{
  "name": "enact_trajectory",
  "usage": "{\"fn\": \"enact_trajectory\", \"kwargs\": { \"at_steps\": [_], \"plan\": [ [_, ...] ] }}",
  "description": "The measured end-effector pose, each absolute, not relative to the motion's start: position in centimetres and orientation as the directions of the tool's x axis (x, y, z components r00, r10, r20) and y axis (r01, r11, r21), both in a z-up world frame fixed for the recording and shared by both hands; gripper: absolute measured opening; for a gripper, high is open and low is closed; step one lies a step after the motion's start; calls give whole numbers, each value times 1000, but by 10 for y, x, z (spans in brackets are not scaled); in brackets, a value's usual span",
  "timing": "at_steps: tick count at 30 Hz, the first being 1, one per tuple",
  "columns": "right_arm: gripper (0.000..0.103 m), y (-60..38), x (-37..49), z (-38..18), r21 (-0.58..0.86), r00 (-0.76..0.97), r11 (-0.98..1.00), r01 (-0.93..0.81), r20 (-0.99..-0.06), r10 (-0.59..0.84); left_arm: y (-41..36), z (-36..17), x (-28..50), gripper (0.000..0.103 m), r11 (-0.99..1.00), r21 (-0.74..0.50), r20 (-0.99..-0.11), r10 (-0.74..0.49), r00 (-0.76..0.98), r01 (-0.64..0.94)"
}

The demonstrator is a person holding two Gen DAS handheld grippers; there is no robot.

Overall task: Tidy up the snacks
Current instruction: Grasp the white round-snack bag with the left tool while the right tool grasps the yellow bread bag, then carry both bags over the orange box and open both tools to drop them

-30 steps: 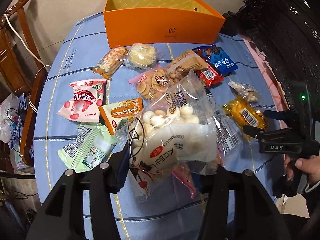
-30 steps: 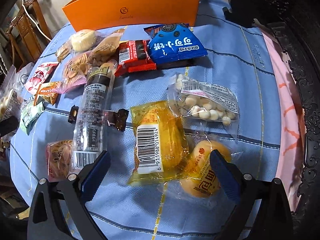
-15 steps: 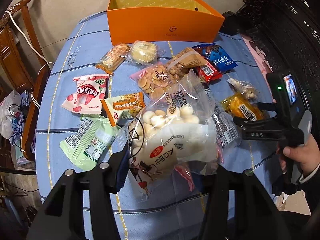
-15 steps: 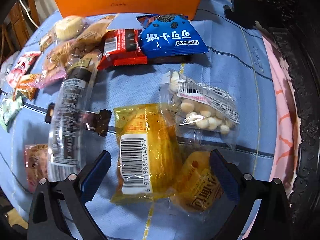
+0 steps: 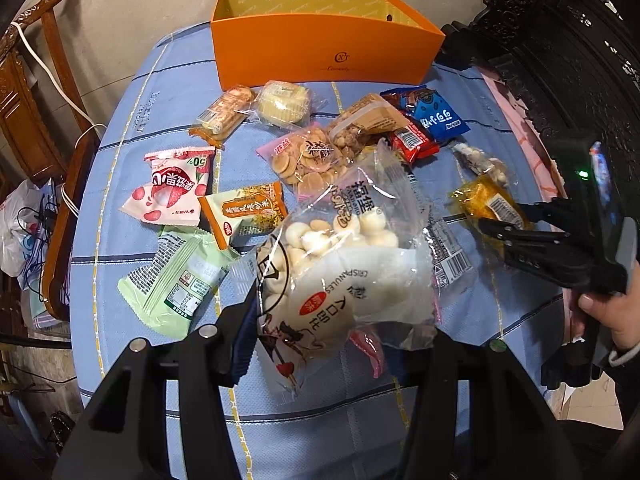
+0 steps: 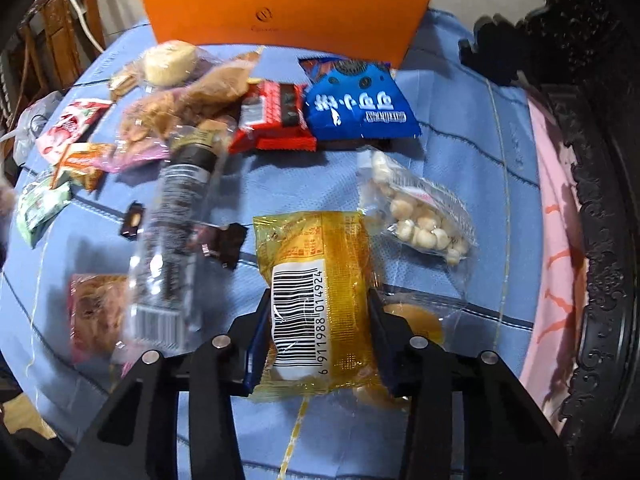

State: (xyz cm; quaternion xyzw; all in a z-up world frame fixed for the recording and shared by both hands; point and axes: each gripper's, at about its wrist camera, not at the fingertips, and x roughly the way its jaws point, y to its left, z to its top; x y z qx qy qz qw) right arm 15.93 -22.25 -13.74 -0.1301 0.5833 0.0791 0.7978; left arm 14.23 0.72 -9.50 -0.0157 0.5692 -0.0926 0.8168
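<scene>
I read this as a home dining room. The surface (image 5: 168, 92) wears a blue checked cloth; a carved wooden chair (image 5: 36, 92) stands at its left, dark ornate carved furniture (image 5: 560, 28) at its right. Pale floor tiles (image 5: 140, 8) show beyond, and packaged snacks (image 5: 304, 152) lie scattered.

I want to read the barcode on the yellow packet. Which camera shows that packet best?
The right wrist view: the yellow packet fills the centre, barcode facing up, between the closing right gripper pads. The left wrist view shows it small and far off, partly hidden by that gripper.
</scene>
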Motion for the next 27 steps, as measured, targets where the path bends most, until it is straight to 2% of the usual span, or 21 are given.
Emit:
{"fn": "enact_trajectory", "kwargs": {
  "at_steps": [7,14,21,27],
  "plan": [
    [44,-205,148,-84,-111,406,940,-324,-913,32,8,-87,147,51,979,-141,-917,-185,352,148],
    [44,-194,172,-31,-124,519,936,-330,-852,70,14,-65,168,51,977,-159,-894,-204,399,143],
    [44,-179,229,14,-120,608,940,-319,-787,106,16,-17,233,51,978,-161,-845,-206,493,133],
    [44,-177,297,40,-84,667,959,-270,-735,123,14,16,316,51,988,-130,-809,-156,567,87]
  ]
}}
